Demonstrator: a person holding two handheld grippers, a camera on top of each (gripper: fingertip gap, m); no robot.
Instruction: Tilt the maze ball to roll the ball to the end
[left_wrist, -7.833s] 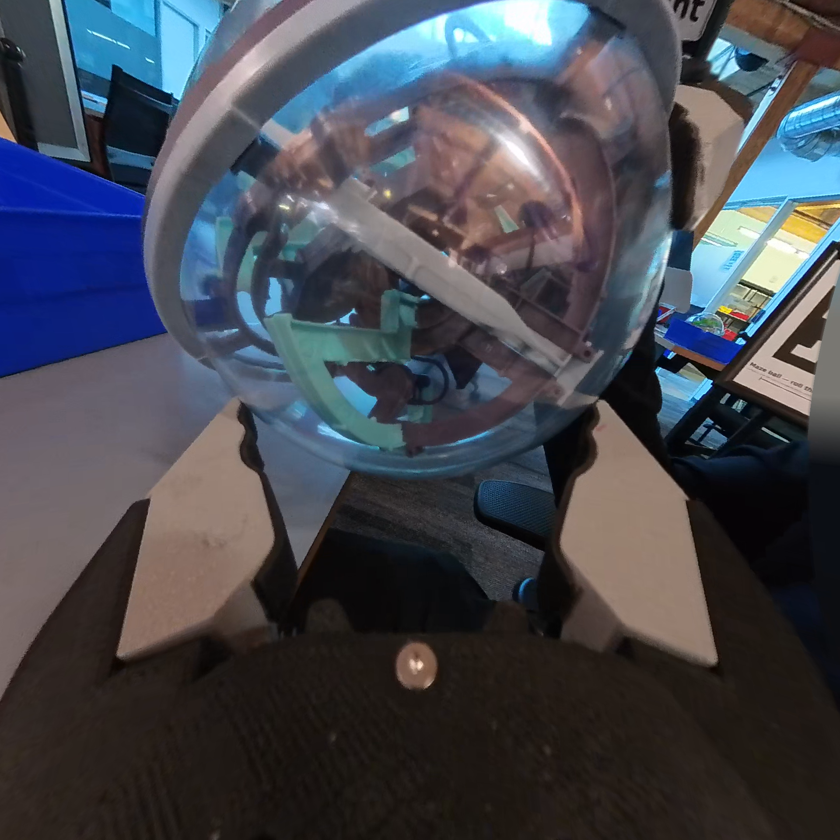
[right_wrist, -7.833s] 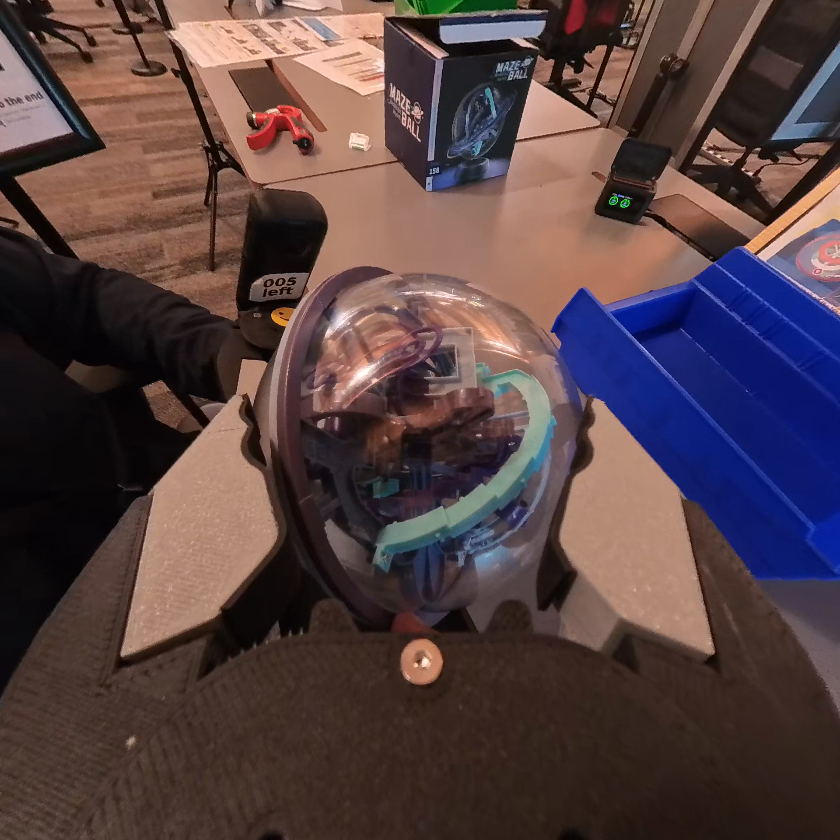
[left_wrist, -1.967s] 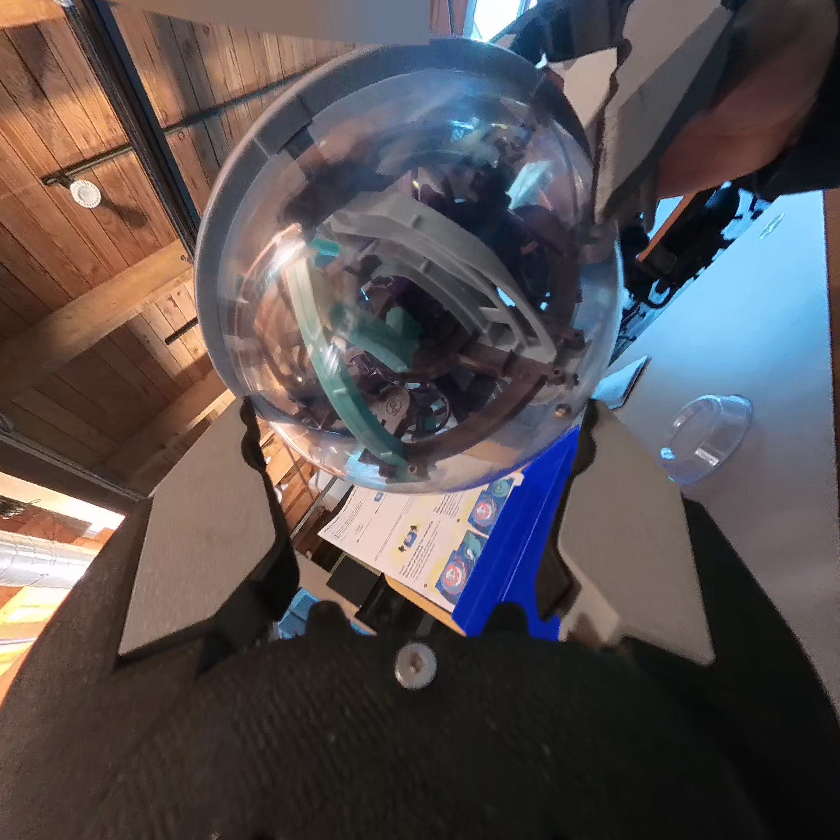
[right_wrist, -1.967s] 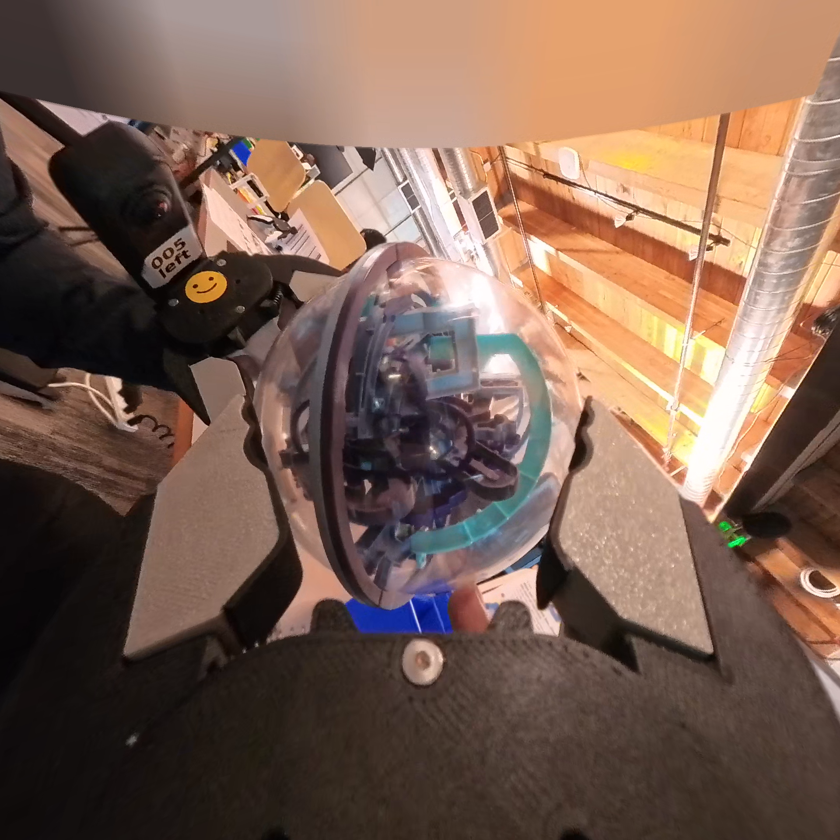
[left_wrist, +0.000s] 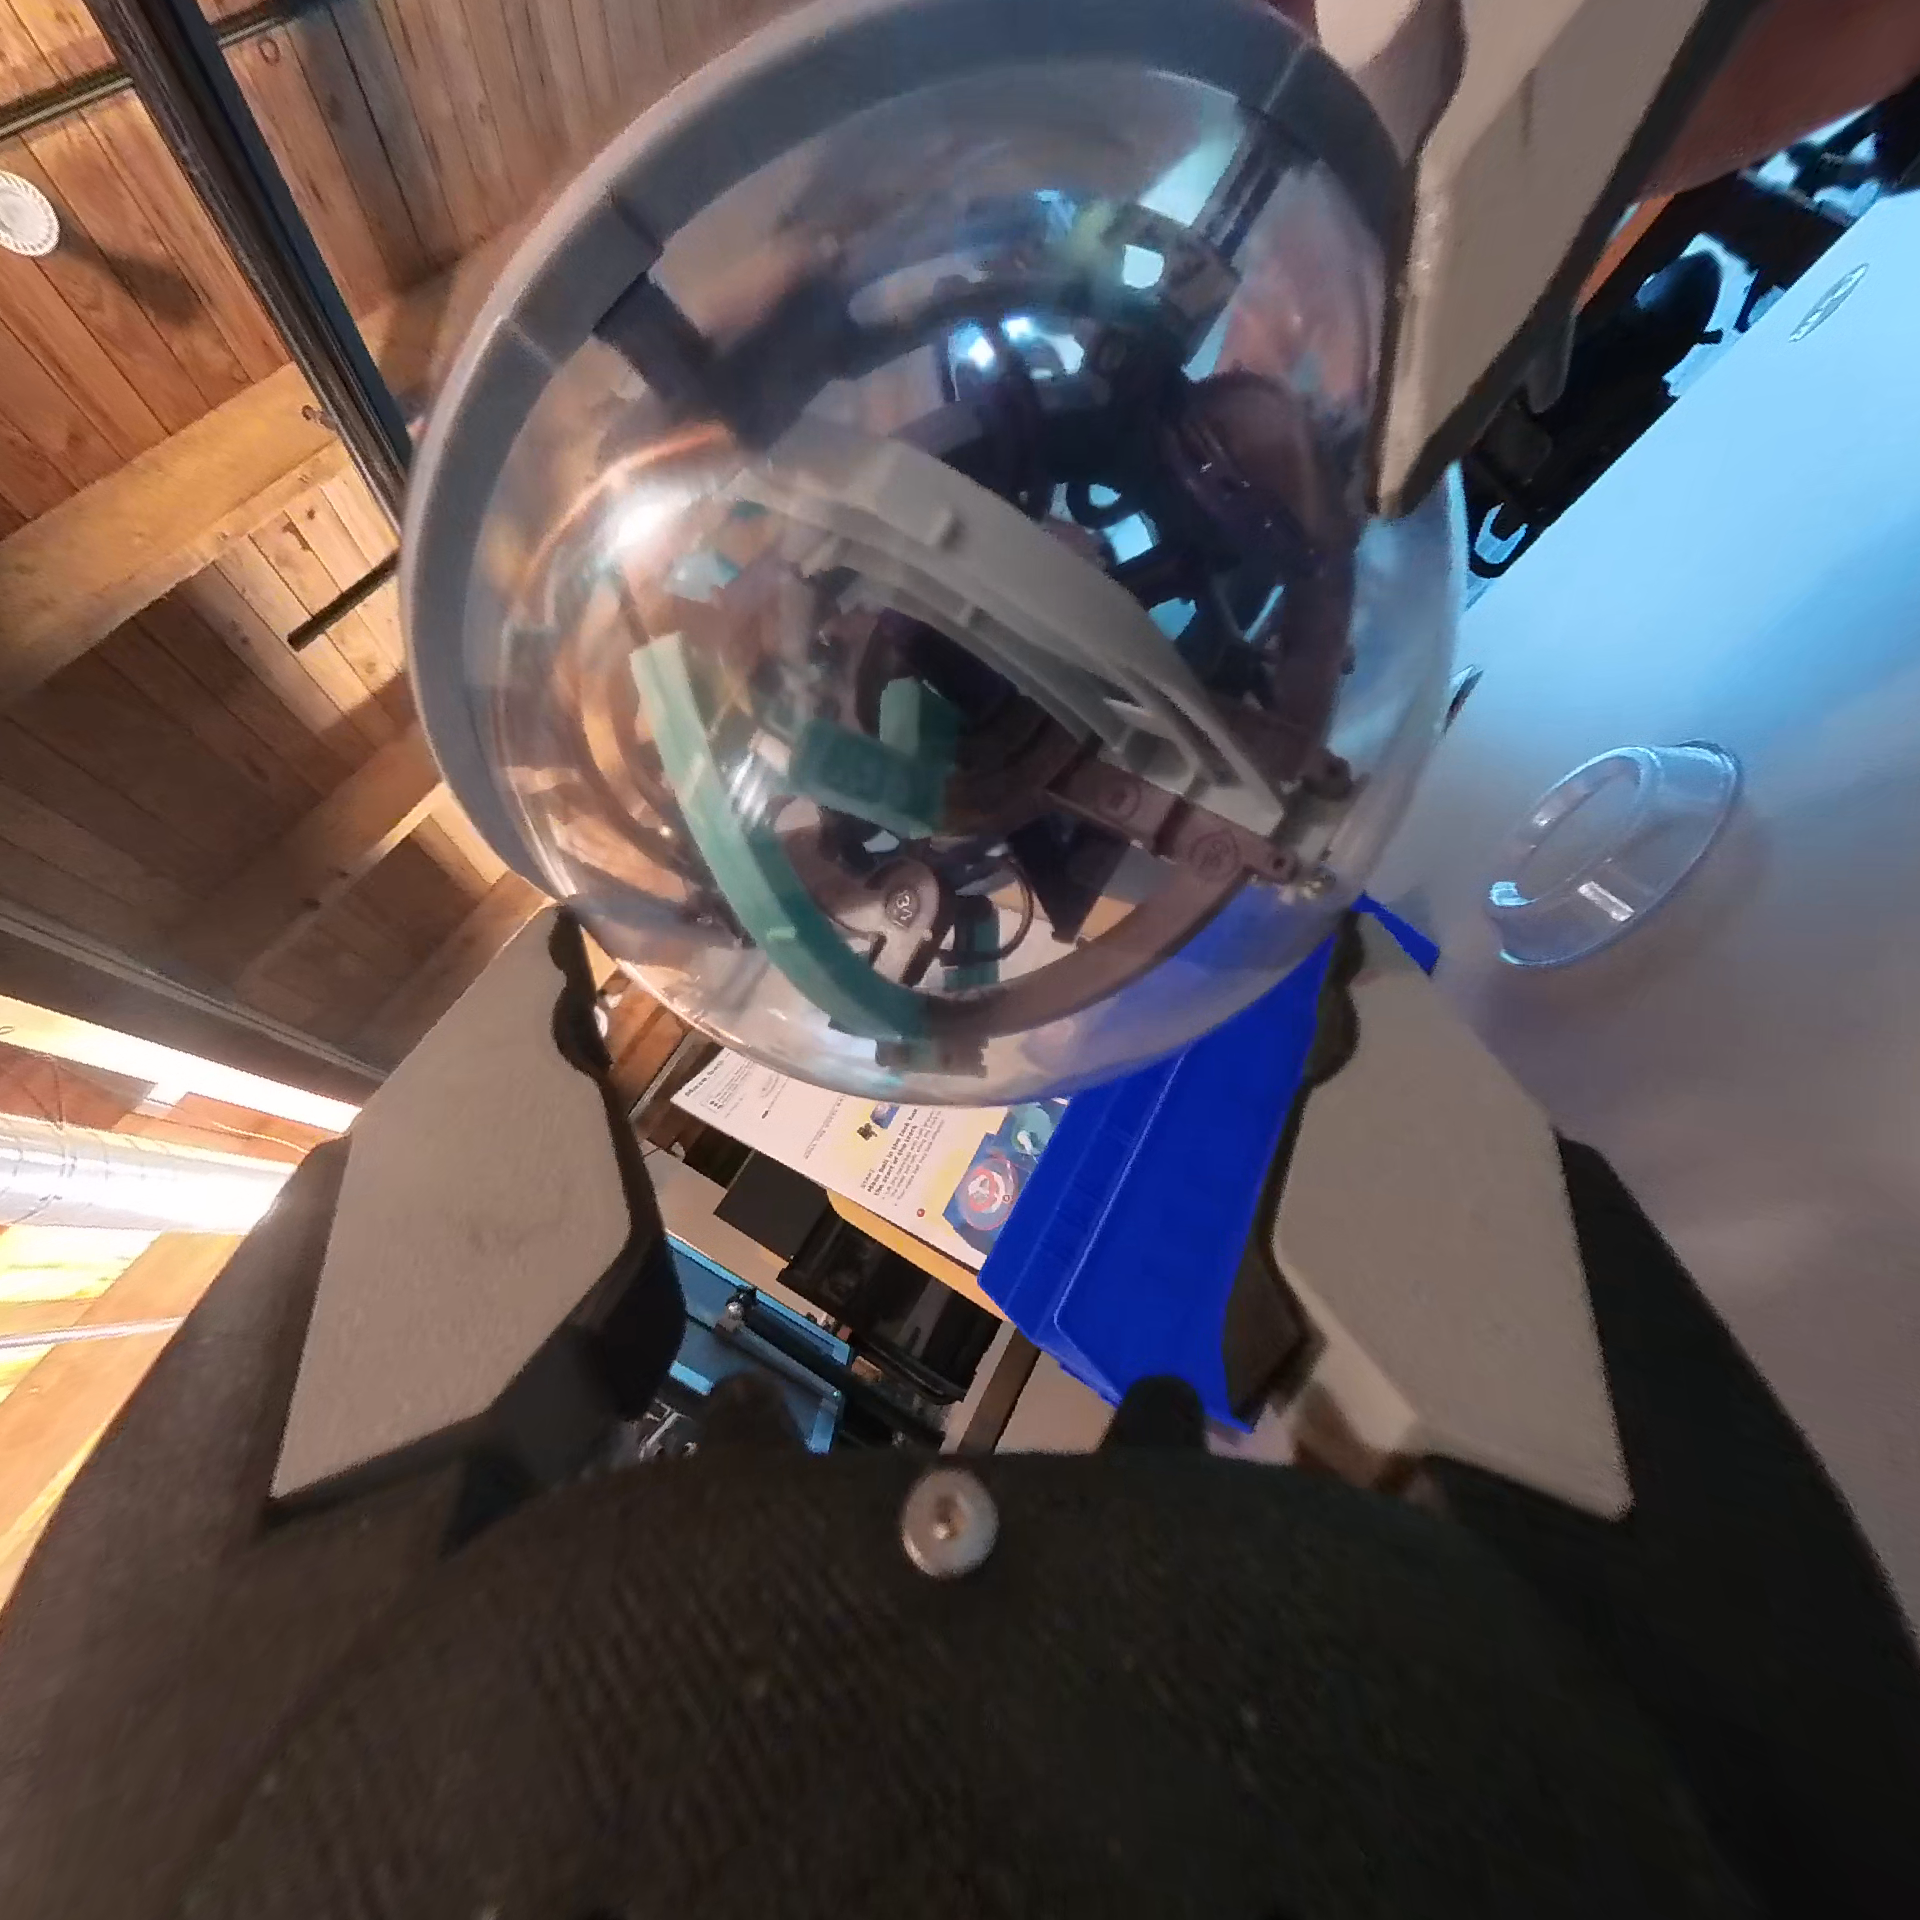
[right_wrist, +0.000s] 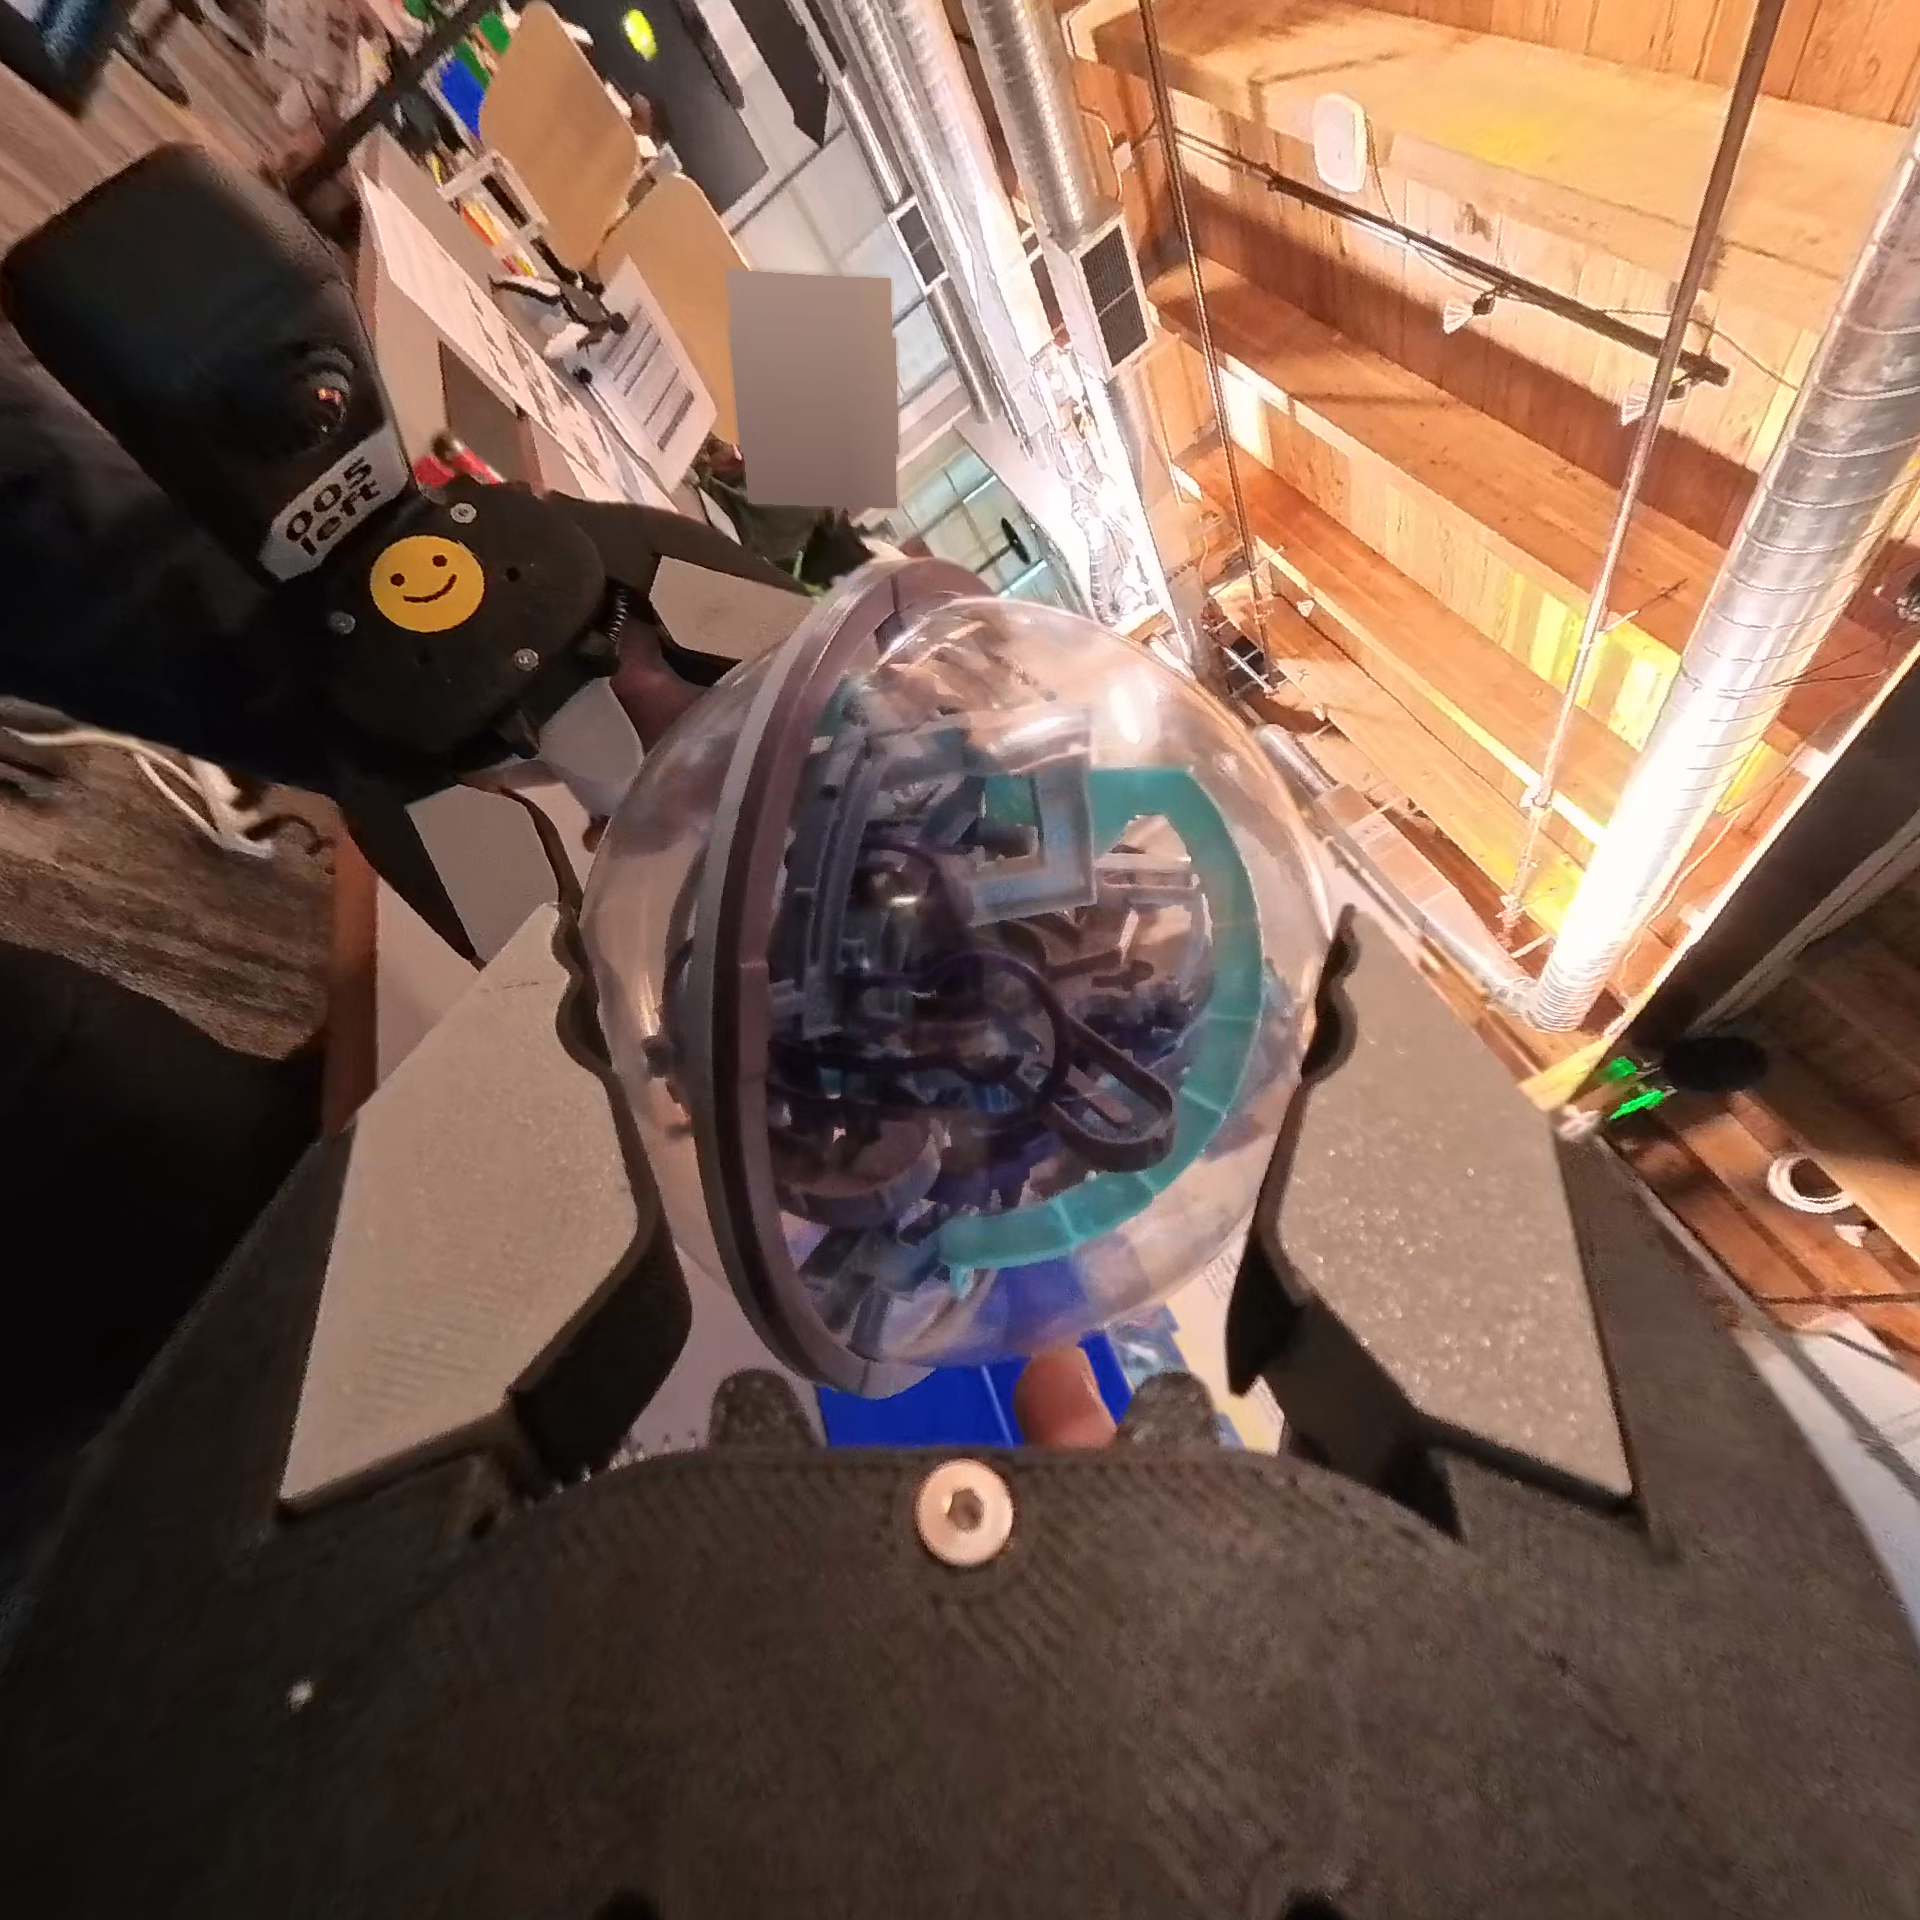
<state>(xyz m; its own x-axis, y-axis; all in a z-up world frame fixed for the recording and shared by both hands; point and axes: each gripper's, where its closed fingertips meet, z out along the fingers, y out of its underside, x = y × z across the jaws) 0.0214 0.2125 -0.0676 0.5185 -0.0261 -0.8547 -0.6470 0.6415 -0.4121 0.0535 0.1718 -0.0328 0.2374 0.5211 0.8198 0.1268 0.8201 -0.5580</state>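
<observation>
Now you hold the maze ball (right_wrist: 951, 997) aloft, both tongs, left (left_wrist: 951, 961) and right (right_wrist: 956, 966), clamped across its slick, rigid shell; keep pressing near the seam so it can't slip.

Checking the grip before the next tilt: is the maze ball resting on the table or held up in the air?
Held up: the maze ball sits between both tongs, ceiling beams behind it.

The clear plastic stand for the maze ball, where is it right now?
In the left wrist view the clear stand sits empty on the grey table at right, beside the blue bin, while the maze ball is held up.
</observation>
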